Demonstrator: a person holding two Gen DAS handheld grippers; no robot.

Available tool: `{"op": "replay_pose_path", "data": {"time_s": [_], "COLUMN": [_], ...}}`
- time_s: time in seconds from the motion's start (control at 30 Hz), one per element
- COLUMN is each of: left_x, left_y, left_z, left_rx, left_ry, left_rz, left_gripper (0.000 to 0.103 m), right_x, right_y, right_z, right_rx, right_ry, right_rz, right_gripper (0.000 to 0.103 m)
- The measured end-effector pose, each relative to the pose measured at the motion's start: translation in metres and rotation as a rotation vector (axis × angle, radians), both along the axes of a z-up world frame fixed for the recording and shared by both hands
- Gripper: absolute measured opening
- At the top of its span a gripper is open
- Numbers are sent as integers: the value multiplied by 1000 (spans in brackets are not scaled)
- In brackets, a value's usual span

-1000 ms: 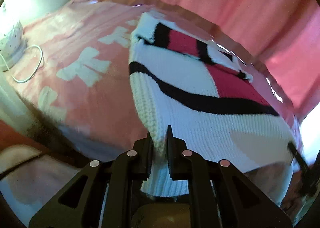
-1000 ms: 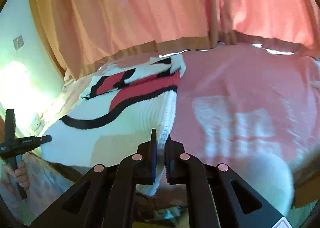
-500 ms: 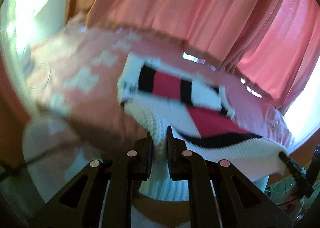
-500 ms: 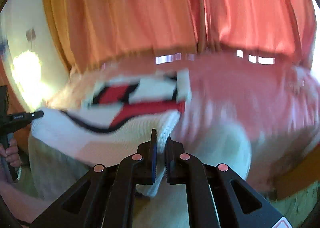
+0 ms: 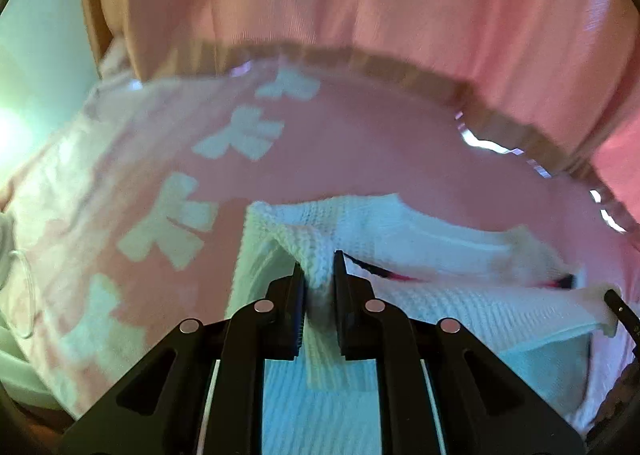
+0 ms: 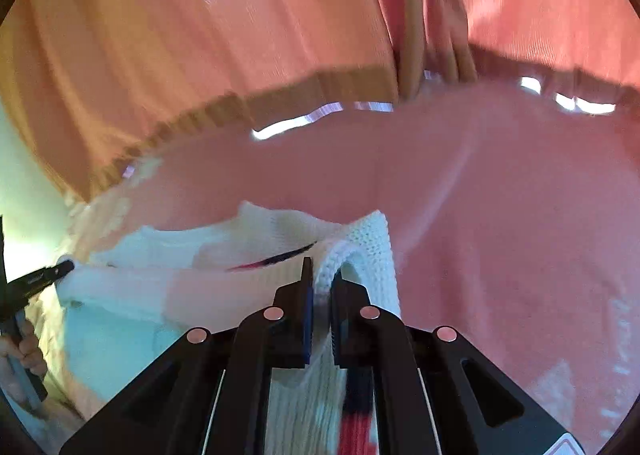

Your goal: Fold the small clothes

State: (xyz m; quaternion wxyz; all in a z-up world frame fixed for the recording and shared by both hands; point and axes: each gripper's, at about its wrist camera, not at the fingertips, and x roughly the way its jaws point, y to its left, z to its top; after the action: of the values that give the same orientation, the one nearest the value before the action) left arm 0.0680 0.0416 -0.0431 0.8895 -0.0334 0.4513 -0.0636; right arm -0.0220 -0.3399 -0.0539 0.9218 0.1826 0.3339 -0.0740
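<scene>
Left hand-held gripper [image 5: 319, 275] is clamped on a corner of the white knitted sweater [image 5: 420, 255], and the right hand-held gripper [image 6: 321, 279] pinches the opposite corner. Between them the sweater's edge stretches taut above its folded lower layer, which lies on the pink bed [image 5: 360, 159]; a thin red and black stripe shows in the fold. Pink curtains [image 6: 200, 35] hang behind, though blur makes finer detail hard to tell

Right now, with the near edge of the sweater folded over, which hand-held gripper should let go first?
Neither clearly: the left hand-held gripper and right hand-held gripper each pinch a corner of the white knit sweater over the pink bedspread; releasing together seems safest.
</scene>
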Motion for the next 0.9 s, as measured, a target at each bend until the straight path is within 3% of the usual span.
{"op": "replay_pose_path", "data": {"time_s": [0.1,0.2,0.27,0.3,0.33,0.4,0.53,0.67,0.8,0.9], "left_x": [22,30,27,24,21,12,-9,-18,-5,5], "left_y": [-1,-3,-3,-4,-4,-3,5,10,8,7], "left_z": [-25,-32,-25,-19,-13,-1,16,7,-19,-35], "left_rx": [21,-22,-39,-23,-4,3,-23,9,51,15], "left_ry": [37,62,14,-13,-50,-108,-185,-158,-64,1], "left_rz": [10,40,42,46,47,44,-7,-15,-15,-18], "left_gripper": [16,21,29,37,47,60,73,78,78,71], "right_x": [26,22,14,8,3,-9,-25,-28,-13,-2], "right_y": [0,3,0,-2,-4,-5,-11,-8,-7,-1], "right_z": [-17,-11,-4,1,5,14,20,6,-11,-23], "right_rx": [7,-23,-5,7,0,-43,-18,-1,25,43], "right_ry": [75,30,-16,-44,-62,-109,-120,-34,58,106], "right_rz": [33,27,23,12,-9,-55,-68,-42,-19,23], "right_gripper": [10,13,17,25,40,51,56,56,56,56]}}
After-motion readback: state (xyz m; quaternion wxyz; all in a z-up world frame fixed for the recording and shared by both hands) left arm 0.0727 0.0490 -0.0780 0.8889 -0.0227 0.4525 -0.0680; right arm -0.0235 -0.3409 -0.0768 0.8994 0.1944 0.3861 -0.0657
